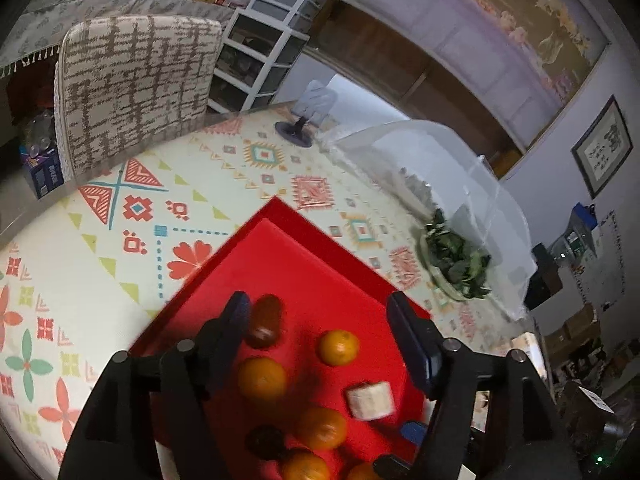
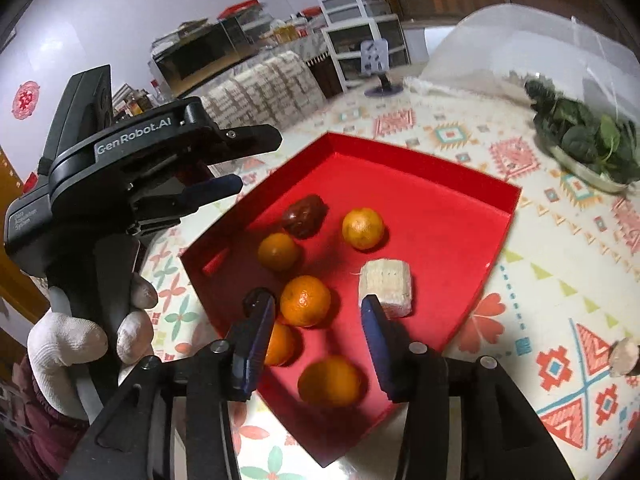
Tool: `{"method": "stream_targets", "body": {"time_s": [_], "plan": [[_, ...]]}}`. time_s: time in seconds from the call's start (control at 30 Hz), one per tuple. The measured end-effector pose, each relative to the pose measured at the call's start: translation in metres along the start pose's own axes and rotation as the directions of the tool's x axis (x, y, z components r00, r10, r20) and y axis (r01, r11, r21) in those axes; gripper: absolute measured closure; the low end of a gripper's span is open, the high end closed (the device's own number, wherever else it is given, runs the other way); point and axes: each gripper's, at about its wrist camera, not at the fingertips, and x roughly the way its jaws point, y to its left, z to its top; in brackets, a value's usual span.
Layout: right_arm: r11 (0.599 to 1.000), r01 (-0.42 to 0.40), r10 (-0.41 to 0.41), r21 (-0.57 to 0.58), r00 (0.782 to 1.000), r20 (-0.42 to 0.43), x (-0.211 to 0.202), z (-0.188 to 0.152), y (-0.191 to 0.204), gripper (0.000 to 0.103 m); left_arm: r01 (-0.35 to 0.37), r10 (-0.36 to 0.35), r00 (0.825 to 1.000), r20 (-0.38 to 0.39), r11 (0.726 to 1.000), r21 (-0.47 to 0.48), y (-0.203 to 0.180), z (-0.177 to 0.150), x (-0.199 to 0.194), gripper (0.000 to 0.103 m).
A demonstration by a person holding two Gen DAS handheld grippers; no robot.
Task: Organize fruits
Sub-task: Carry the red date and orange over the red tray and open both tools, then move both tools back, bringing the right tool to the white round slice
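Oranges (image 2: 305,301) in red tray (image 2: 420,184), below right gripper (image 2: 320,320) open jaws.

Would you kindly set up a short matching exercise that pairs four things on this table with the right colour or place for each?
Things:
1. tray
2. corn piece
3. leafy greens
4. dark date

Descriptions:
A. pale yellow, lying in the tray near its right side
B. red, with low walls
C. brown and glossy, in the tray beside two oranges
D. on a dish under the clear cover

Pairs: 1-B, 2-A, 3-D, 4-C
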Motion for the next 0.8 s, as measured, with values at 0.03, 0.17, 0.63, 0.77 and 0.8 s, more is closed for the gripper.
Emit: {"method": "stream_targets", "body": {"time_s": [0.03, 0.17, 0.63, 0.77, 0.8], "plan": [[1.0, 0.001, -0.001, 0.0, 1.0, 0.012, -0.006, -0.001, -0.001, 0.053, 0.012, -0.012, 1.0, 0.003, 1.0, 0.002, -0.004, -0.001, -0.003, 0.031], [1.0, 0.011, -0.012, 0.009, 0.999, 0.042, -0.025, -0.009, -0.009, 0.053, 0.075, -0.075, 0.997, -0.001, 0.997, 0.03, -0.031, -0.012, -0.015, 0.03], [0.942, 0.22, -0.259, 0.253, 0.956, 0.135, -0.138, -0.062, -0.14, 0.051, 0.278, -0.256, 0.954, -0.155, 0.951, 0.136, -0.135, -0.096, -0.007, 0.024], [0.875, 0.309, -0.386, 0.373, 0.91, 0.152, -0.178, -0.073, -0.204, 0.051, 0.277, -0.246, 0.948, -0.202, 0.95, 0.142, -0.147, -0.116, 0.007, 0.024], [0.856, 0.33, -0.415, 0.397, 0.897, 0.149, -0.185, -0.074, -0.218, 0.051, 0.277, -0.245, 0.946, -0.211, 0.951, 0.138, -0.148, -0.119, 0.01, 0.024]]}}
